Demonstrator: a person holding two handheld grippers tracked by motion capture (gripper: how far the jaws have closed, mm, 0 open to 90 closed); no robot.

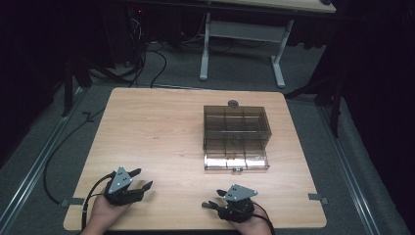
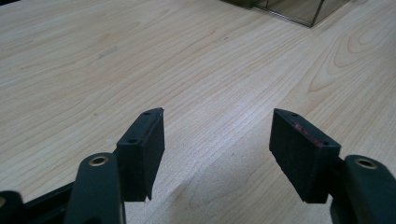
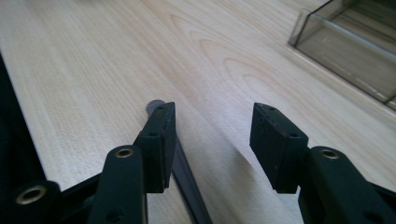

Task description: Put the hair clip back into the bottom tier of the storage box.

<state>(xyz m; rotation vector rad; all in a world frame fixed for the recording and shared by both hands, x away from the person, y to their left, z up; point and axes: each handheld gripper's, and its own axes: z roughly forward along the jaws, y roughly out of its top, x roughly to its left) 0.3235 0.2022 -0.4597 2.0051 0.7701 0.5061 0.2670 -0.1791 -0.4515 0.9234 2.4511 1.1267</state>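
Observation:
A smoky see-through compartment box [image 1: 236, 128] stands right of the table's middle, and its front section [image 1: 236, 161] lies flat toward me. My left gripper [image 1: 143, 178] rests near the front left edge, open, with bare wood between its jaws [image 2: 217, 116]. A corner of the box [image 2: 299, 9] shows at the top of the left gripper view. My right gripper [image 1: 213, 198] sits at the front edge pointing left, open [image 3: 212, 109]. A slim dark rod [image 3: 187, 186] lies on the wood beside its left jaw, outside the gap. The box wall [image 3: 345, 46] is to its upper right.
A small dark round piece [image 1: 233, 103] lies just behind the box. The wooden table [image 1: 156, 122] has grey tabs at its side edges [image 1: 317, 197]. Beyond the table are a white-legged desk frame [image 1: 279, 63] and cables [image 1: 156, 58] on the carpet.

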